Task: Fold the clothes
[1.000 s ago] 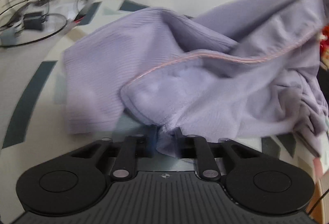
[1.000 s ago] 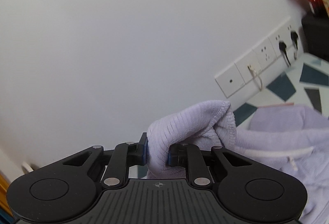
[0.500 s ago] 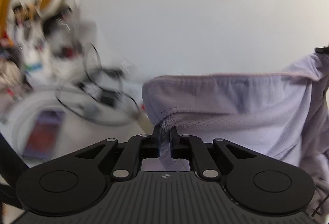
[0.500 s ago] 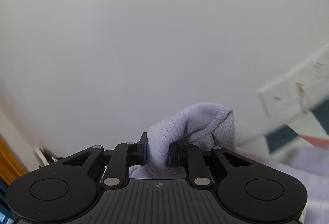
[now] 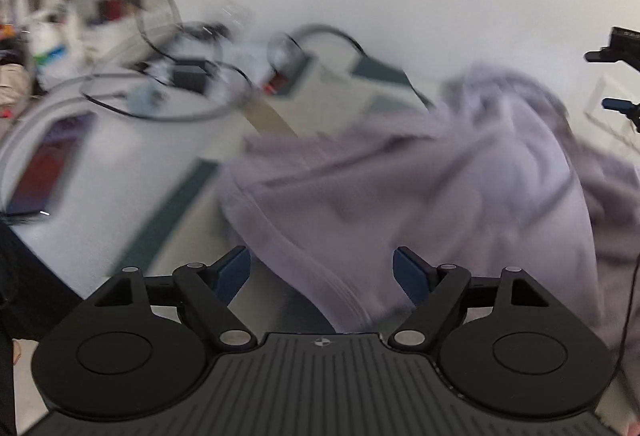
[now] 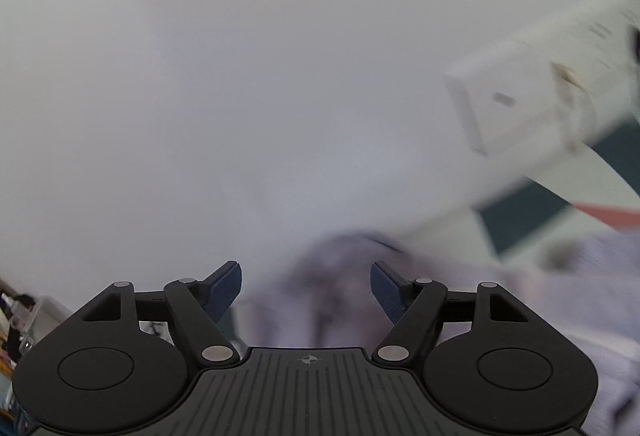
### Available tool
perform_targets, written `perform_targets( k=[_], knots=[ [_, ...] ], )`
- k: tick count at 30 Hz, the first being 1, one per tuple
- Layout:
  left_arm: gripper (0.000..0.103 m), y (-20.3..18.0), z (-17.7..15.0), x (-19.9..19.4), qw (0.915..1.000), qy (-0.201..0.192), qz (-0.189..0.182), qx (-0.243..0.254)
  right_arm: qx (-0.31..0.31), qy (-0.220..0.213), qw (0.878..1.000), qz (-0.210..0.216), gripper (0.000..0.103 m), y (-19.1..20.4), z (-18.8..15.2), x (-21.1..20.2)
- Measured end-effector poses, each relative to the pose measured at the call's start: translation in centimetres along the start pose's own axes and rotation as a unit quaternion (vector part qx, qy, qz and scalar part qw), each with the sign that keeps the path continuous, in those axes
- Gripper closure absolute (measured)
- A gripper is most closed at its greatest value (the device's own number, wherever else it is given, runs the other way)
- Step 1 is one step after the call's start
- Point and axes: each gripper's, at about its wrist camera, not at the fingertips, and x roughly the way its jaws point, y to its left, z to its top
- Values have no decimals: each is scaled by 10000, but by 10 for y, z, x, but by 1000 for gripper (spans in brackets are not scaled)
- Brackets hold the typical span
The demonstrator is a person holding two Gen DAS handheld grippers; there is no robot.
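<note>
Blur: both views are smeared by motion; the edges of the lilac garment (image 5: 420, 196) run together, and which part of it is which cannot be told.
Cut off: in the left wrist view only the tips of the right gripper (image 5: 616, 76) show at the far right edge; the garment runs out of view to the right.
Writing: none can be read; the bottle (image 5: 48, 44) far to the upper left bears a blue band, its label too blurred.
Left gripper (image 5: 322, 270): jaws spread, having just been opening; a fold of the garment lies between them, touching neither pad.
Right gripper (image 6: 306, 286): jaws spread, having just been opening; blurred lilac cloth (image 6: 340, 276) sits ahead between the fingers, unpinched.
Garment: heaped on the counter (image 5: 132, 164), ahead and to the right of the left gripper.
Around: black cables (image 5: 168, 76) coiled ahead-left, a dark flat device (image 5: 48, 164) to the left, a white socket plate (image 6: 540, 96) on the wall upper right of the right gripper.
In the way: the cables lie well apart from the garment.
</note>
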Motion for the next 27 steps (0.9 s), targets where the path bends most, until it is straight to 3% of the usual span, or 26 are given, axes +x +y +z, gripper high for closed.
perform_targets(
  k=[4,8,12,15,16,17,18,20,24,27],
  knots=[
    [17,-17,-2,13,9981,195,-243,533,272,-164,9975,-636,34,-56,-13,-47],
    [9,-51,-2,26,9897,119,-374,1377,483,-241,9899,-1307,34,-118,-25,-100],
    [7,-72,-2,55,9758,169,-261,2166,538,-312,9822,-1772,34,-136,-58,-162],
    [7,-71,-2,66,9737,153,-294,2256,315,-259,9782,-2035,29,-128,-92,-190],
    [9,-69,0,67,9741,157,-319,2234,215,-230,9770,-2109,25,-129,-105,-198],
    [25,-67,1,67,9750,166,-293,2195,72,-165,9755,-2191,24,-124,-117,-202],
    [35,-65,3,68,9759,176,-267,2157,-71,-100,9738,-2272,22,-119,-129,-206],
    [46,-60,5,67,9775,218,-241,2083,-307,112,9696,-2426,22,-111,-149,-209],
    [56,-50,7,63,9796,337,-249,1964,-145,486,9642,-2602,25,-113,-173,-193],
    [57,-41,3,57,9789,424,-372,1964,40,535,9651,-2562,40,-114,-182,-181]
  ],
)
